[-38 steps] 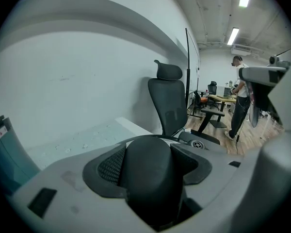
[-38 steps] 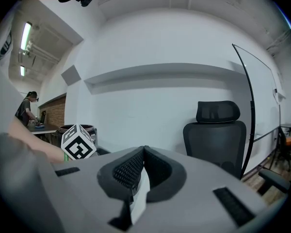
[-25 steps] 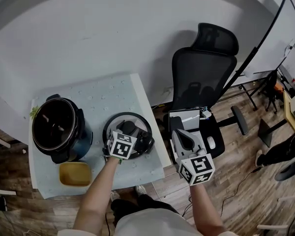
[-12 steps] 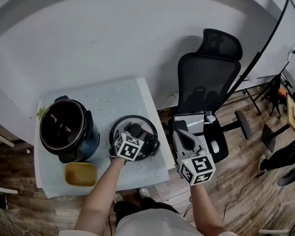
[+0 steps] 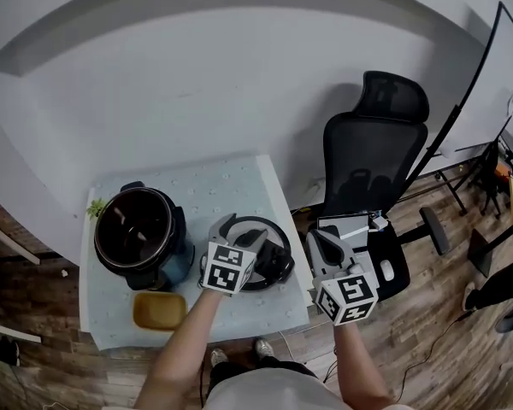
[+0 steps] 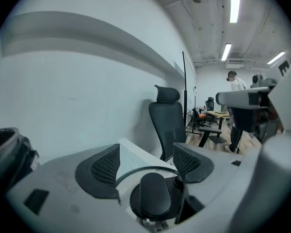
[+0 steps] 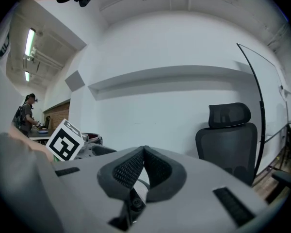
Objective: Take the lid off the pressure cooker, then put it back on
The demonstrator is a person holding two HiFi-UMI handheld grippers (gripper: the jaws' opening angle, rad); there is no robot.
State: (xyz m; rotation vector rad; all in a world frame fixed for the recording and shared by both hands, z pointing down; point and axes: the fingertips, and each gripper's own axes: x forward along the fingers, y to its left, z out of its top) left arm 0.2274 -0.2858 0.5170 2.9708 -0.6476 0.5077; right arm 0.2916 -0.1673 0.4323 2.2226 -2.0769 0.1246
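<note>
Yellow bowl on the pale table near its front edge, black chair just beside, wood floor below.

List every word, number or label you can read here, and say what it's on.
No text in any view is readable.
On the left hand-held gripper and right hand-held gripper: the cubes carry black-and-white square marker patterns only, no words.
On the pressure cooker and its lid: no print can be made out.
</note>
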